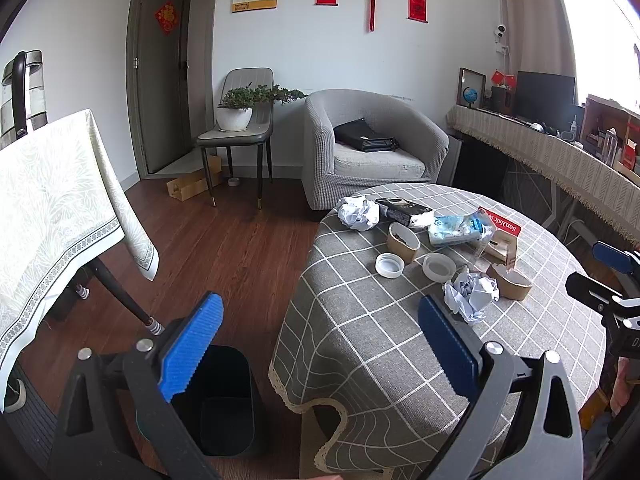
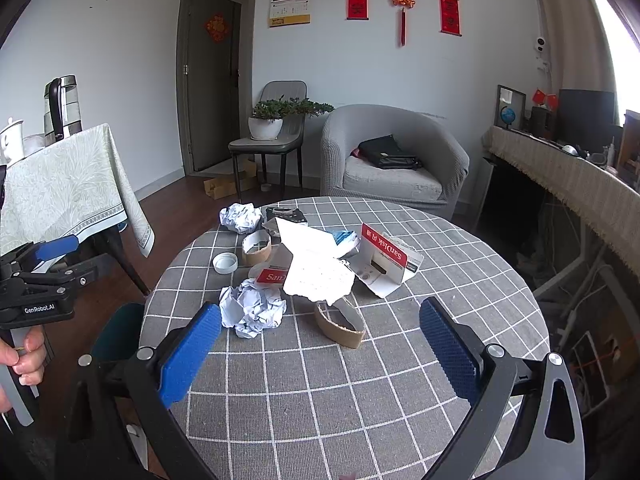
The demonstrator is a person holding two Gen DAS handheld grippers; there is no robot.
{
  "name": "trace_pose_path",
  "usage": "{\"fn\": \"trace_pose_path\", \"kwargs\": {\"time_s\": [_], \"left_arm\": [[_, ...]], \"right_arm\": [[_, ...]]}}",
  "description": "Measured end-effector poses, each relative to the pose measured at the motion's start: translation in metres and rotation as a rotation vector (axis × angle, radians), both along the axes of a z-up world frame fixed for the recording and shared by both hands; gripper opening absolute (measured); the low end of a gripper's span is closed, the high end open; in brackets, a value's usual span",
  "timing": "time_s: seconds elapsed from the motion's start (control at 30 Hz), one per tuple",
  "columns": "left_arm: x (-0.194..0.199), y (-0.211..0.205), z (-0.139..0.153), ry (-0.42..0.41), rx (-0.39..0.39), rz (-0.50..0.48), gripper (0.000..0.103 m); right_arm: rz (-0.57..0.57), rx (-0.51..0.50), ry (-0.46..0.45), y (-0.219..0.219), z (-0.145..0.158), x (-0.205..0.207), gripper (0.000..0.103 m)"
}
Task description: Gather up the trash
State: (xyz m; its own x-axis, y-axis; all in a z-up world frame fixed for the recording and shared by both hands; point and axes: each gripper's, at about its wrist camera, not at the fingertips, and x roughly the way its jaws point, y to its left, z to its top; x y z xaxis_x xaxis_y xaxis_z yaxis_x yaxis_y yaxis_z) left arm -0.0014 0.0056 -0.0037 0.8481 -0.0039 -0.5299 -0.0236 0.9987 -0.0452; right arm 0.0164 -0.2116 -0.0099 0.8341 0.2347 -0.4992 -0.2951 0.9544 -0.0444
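Trash lies on a round table with a grey checked cloth [image 2: 360,380]: a near crumpled paper ball [image 2: 252,308] [image 1: 472,294], a far paper ball [image 2: 240,218] [image 1: 358,212], cardboard rings [image 2: 340,322] [image 1: 402,240], white lids [image 2: 225,262] [image 1: 389,265], a red SanDisk package [image 2: 384,254] and a torn white sheet [image 2: 316,268]. A black bin [image 1: 218,396] stands on the floor left of the table. My left gripper [image 1: 320,344] is open and empty, over the table's left edge and the bin. My right gripper [image 2: 320,344] is open and empty, just short of the near paper ball.
A grey armchair [image 2: 394,160] with a black bag stands behind the table. A chair with a potted plant [image 2: 266,120] is by the door. A cloth-covered side table [image 1: 52,200] stands left. A long sideboard [image 2: 568,172] runs along the right.
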Motion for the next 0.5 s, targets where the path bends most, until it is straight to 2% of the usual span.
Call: {"fn": "trace_pose_path", "kwargs": {"time_s": [0.5], "left_arm": [[0.0018,-0.0072,-0.0015,0.002,0.008,-0.002,0.100]], "right_arm": [[-0.002,0.002,0.003,-0.0006,0.0037,-0.0023,0.100]]}}
